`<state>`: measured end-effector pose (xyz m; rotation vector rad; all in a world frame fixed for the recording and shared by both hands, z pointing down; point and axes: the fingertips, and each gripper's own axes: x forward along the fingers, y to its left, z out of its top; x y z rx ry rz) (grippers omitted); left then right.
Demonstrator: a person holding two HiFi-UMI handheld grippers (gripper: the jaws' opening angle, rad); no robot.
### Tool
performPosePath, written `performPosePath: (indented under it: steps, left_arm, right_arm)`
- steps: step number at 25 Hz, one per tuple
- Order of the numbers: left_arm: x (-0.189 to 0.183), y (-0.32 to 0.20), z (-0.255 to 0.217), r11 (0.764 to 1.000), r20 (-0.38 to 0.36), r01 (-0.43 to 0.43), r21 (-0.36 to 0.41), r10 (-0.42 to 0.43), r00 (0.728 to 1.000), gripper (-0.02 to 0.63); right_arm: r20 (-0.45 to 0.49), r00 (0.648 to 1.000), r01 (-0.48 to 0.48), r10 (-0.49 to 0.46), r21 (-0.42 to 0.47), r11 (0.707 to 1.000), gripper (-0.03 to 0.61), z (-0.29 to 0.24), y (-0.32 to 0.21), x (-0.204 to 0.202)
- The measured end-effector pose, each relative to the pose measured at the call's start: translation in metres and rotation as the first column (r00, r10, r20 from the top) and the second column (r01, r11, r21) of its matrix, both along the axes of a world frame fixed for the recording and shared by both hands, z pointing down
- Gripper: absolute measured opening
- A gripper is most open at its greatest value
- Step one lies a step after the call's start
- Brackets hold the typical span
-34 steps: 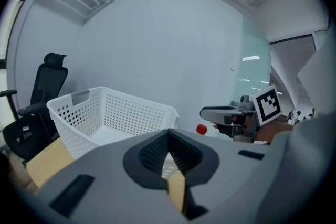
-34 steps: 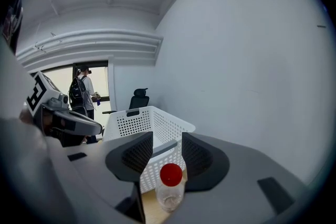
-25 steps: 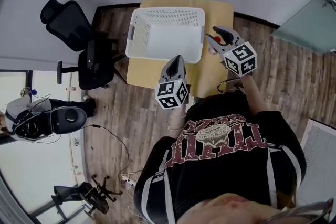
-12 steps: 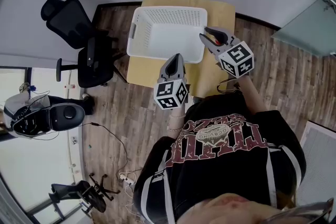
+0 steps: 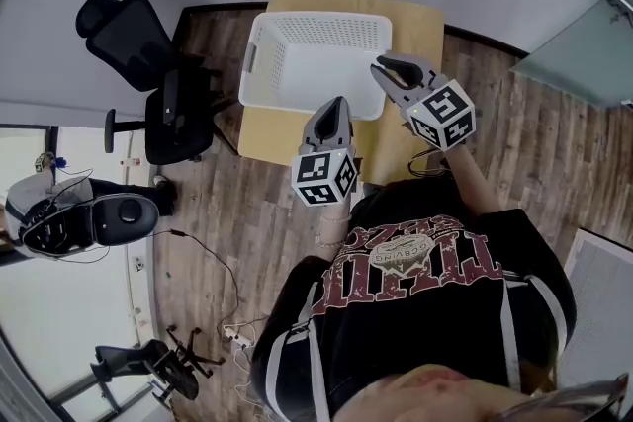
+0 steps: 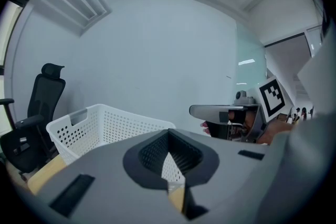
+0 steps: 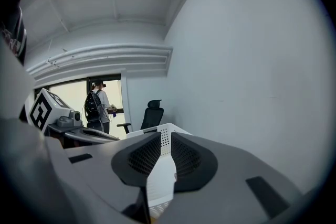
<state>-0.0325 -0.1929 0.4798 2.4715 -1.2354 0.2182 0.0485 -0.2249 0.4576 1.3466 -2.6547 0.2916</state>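
Head view: the left hand-held gripper (image 5: 332,106) hangs clenched and empty over the desk (image 5: 265,131), just short of the white basket (image 5: 259,89). The right hand-held gripper (image 5: 393,74) — jaws a slit apart, grasping nothing — hovers at the basket's near right corner.

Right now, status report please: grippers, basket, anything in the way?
Left gripper shut, empty, near edge of basket. Right gripper slightly apart, empty, at its right edge. Chair aside, nothing blocking.

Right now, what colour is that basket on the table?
The basket is white, perforated with rows of small holes; the head view shows it best.
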Motion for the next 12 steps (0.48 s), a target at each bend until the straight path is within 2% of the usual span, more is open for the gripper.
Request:
performPosePath:
  steps: [7, 12]
  left_arm:
    - [0.002, -0.001, -0.003, 1.0, 0.027, -0.01, 0.026, 0.01, 1.0, 0.048]
    - [0.006, -0.001, -0.004, 1.0, 0.019, -0.013, 0.028, 0.013, 1.0, 0.048]
  right_arm:
    - [-0.009, 0.999, 0.032, -0.032, -0.007, 0.999, 0.048, 0.004, 0.002, -0.011]
    - [0.005, 0.999, 0.041, -0.041, -0.015, 0.999, 0.035, 0.007, 0.004, -0.013]
